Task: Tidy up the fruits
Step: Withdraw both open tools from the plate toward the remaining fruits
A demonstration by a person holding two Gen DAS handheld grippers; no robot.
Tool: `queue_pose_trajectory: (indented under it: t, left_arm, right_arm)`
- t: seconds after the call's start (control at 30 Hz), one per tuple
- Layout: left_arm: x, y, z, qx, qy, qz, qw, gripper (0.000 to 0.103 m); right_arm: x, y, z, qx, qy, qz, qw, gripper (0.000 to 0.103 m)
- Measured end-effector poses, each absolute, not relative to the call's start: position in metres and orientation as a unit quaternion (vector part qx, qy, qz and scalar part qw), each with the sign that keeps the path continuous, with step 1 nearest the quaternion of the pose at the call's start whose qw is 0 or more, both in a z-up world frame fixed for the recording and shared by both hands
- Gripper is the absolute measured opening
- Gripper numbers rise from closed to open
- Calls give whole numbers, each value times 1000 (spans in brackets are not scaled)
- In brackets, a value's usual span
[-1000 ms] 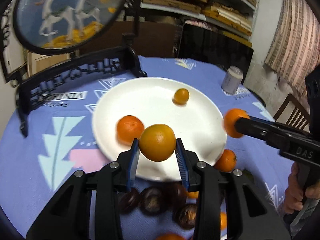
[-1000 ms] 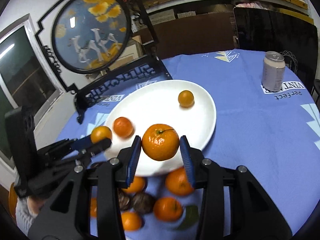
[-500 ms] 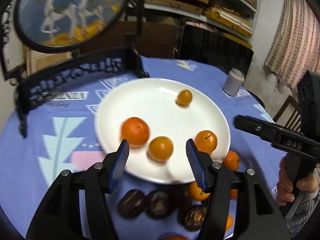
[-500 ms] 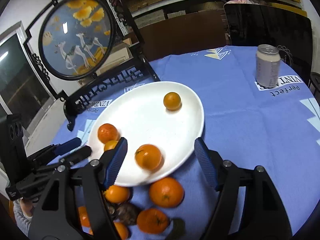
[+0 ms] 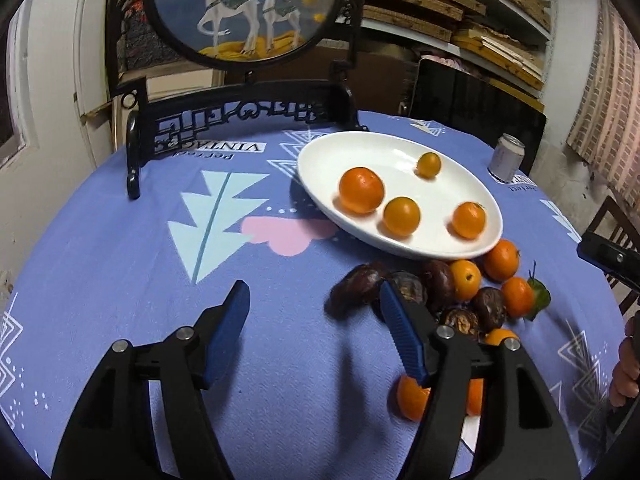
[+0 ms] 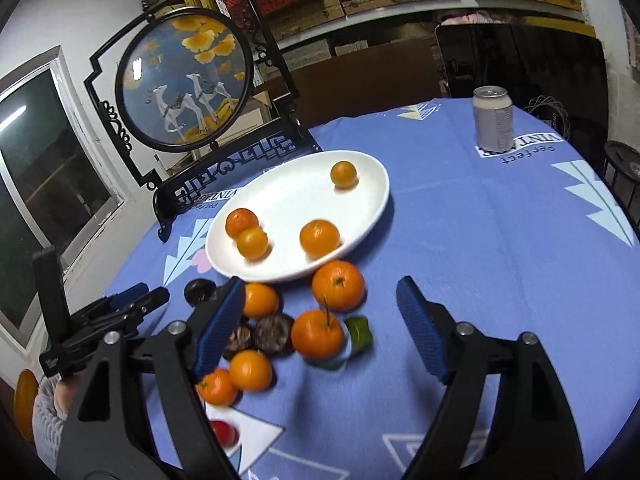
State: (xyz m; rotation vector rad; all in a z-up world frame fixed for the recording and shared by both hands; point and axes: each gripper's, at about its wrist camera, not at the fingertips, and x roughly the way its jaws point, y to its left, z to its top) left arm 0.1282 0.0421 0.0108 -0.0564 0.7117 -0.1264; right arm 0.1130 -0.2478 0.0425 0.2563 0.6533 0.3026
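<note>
A white plate [image 5: 384, 148] [image 6: 296, 204] on the blue cloth holds several oranges [image 5: 361, 190] [image 6: 319, 238]. Just in front of it lies a pile of loose oranges [image 6: 338, 285] [image 5: 464, 279] and dark brown fruits [image 5: 356, 286] [image 6: 274, 334]. My left gripper [image 5: 313, 300] hovers over bare cloth to the left of the pile, its jaws opening with nothing between them. Above the pile, my right gripper [image 6: 320, 286] is also opening its jaws and grips nothing. Each gripper also shows in the other view: the left gripper [image 6: 136, 300] and the right gripper [image 5: 608, 256].
A drink can [image 6: 493, 120] [image 5: 507, 158] stands at the far right of the table. A round painted screen on a black stand [image 5: 240, 8] [image 6: 184, 80] rises behind the plate. A green leaf [image 6: 358, 330] lies by the pile. A hand [image 5: 626, 376] holds the right gripper.
Both grippers opened and let go of their oranges, which now lie on the plate. Both then drew back from the plate toward the near side of the table.
</note>
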Motion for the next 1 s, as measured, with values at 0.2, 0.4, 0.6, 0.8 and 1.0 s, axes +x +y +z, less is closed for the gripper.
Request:
queue_pose_trajectory:
  t: [0.2,0.4,0.6,0.8,1.0]
  left_arm:
    - [130,27,3,8,353,-69,933,68]
    - [140,17,-4,30,361,-68,930,68]
    - [152,12,-11,55,370,-51,926,68]
    - [159,53,-11,-1,382,4,924,68]
    - [159,64,-9,-40,376,-16,926,68]
  right_arm:
    - [108,-247,42,115,315,155,929,84]
    - [109,-246,41,114,321,157,927,86]
    - [109,-241,38,103,326,160,926,87]
    - [109,-239,38,103,328,163,925,87]
    - [109,-239,38,103,328,163,925,88]
